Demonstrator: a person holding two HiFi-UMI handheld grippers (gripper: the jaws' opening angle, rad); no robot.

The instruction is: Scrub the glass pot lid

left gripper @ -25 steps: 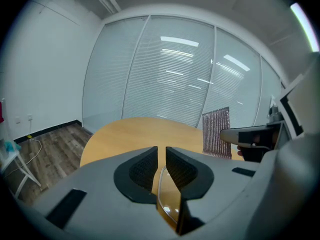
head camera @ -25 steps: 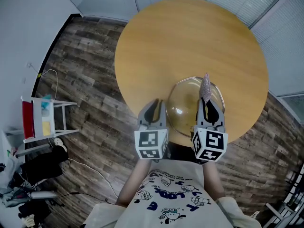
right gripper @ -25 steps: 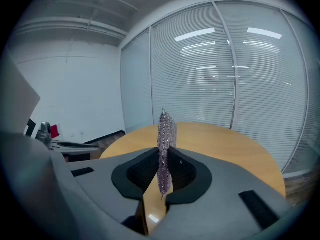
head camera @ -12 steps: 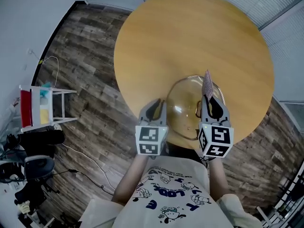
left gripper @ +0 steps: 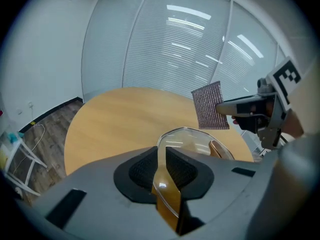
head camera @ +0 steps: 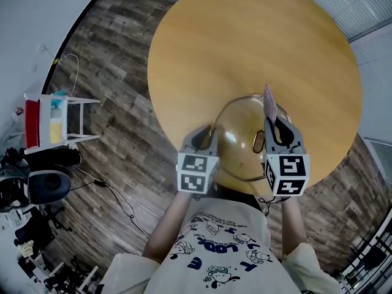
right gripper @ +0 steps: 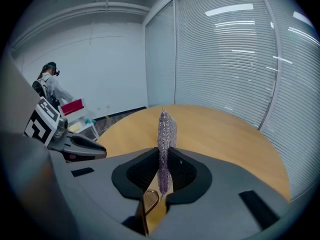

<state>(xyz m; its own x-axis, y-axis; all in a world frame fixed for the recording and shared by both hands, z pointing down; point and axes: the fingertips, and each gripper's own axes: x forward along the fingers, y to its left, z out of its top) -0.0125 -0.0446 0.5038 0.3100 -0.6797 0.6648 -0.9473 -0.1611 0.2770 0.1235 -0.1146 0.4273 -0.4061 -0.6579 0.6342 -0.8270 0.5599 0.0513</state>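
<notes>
- Glass pot lid point(head camera: 242, 143) lies between the two grippers, over the near edge of the round wooden bench point(head camera: 245, 41); whether it touches the bench cannot be told.
- Left gripper point(left gripper: 161, 166): jaws clamped on the lid's rim, with the glass running up between them.
- Right gripper point(right gripper: 164, 171): jaws closed on a purple scrubbing cloth point(right gripper: 165, 131), which stands upright above them.
- Head view: the cloth's tip shows over the lid's far right rim.
- White rack point(head camera: 52, 127) stands on the plank floor point(head camera: 116, 103), well apart to the left.
</notes>
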